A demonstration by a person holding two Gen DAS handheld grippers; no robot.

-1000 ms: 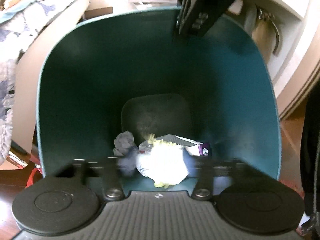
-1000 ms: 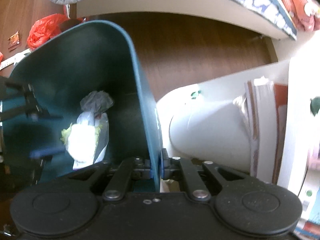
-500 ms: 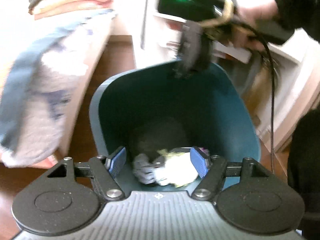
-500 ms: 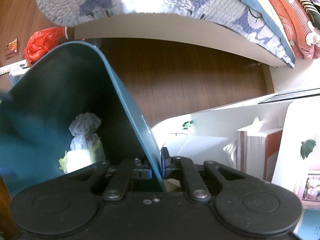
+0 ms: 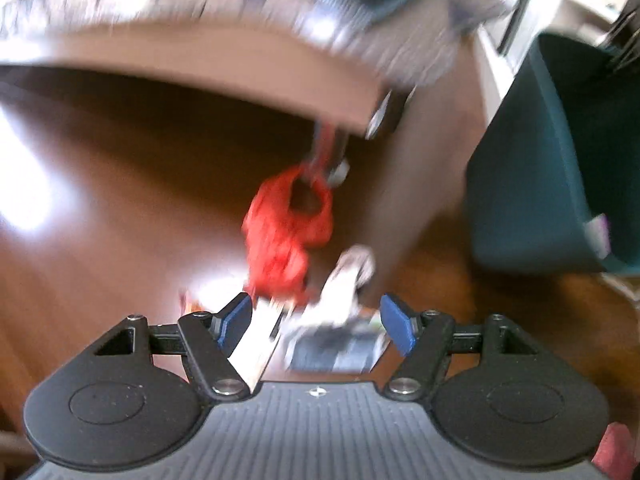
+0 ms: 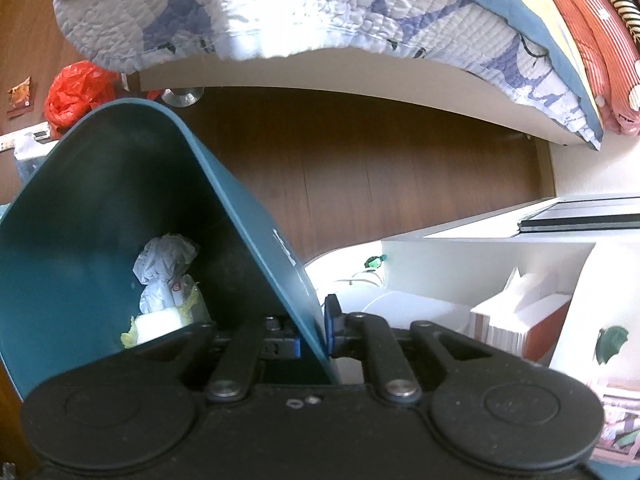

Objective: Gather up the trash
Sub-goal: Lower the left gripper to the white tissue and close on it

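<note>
1. The bed (image 6: pixel 360 80) is spanning the top of both views, with a quilted blue-and-white blanket (image 6: pixel 248 12) hanging over its pale edge and red striped bedding (image 6: pixel 592 28) lying at its far right.
2. The wooden floor (image 6: pixel 400 176) is showing dark brown beneath the bed and is catching a bright glare in the blurred left wrist view.
3. The teal trash bin (image 6: pixel 120 184) is tilting, its opening facing the right wrist camera; in the left wrist view it is sitting at the right edge, well apart from the left gripper.
4. The right gripper (image 6: pixel 313 336) is clamping the bin's rim wall, one blue pad inside and one outside; its jaws are nearly together on the thin wall.
5. The left gripper (image 5: pixel 316 322) is pointing down at the floor with its jaws standing wide apart and gripping nothing.
6. A white shelf unit (image 6: pixel 500 256) is standing at the right, with a stack of papers (image 6: pixel 516 316) inside.
7. A red plastic bag (image 5: pixel 288 232) is lying on the floor near the bed leg, just beyond the open jaws.
8. Pale wrappers and a dark packet (image 5: pixel 336 344) are lying on the floor between the left jaws; blur is hiding their details.
9. Crumpled white trash (image 6: pixel 164 276) is sitting at the bin's bottom.
10. A small brown packet (image 6: pixel 20 96) is lying on the floor at the far left.
</note>
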